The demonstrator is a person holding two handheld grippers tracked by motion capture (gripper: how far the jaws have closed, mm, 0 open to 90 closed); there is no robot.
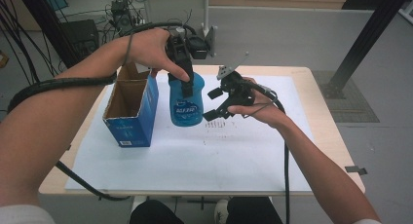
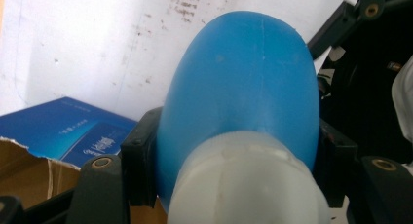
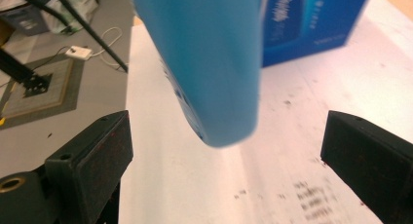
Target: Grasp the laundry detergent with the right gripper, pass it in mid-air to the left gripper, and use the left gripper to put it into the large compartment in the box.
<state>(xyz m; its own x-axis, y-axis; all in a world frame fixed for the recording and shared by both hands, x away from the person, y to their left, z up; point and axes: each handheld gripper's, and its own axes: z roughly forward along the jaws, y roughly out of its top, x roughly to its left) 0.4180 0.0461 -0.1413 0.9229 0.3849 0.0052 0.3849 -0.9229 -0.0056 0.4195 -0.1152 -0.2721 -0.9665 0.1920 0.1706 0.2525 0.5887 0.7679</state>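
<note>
Left gripper (image 1: pixel 182 80) is clamped on the upper part of the blue bottle (image 1: pixel 186 104), jaws pressed against both sides just below its white cap (image 2: pixel 243 185). Bottle hangs upright above the white sheet (image 1: pixel 195 151), just beside the open blue box (image 1: pixel 132 112). Right gripper (image 1: pixel 213 104) sits near the bottle's base, jaws wide apart, holding nothing.

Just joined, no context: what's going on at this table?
A person works with a tool in each hand. The left tool is shut on a blue bottle just below its white cap, holding it upright next to an open blue carton; whether its base touches the white sheet is unclear. The right tool is open beside the bottle, jaws wide apart, not touching it.
</note>
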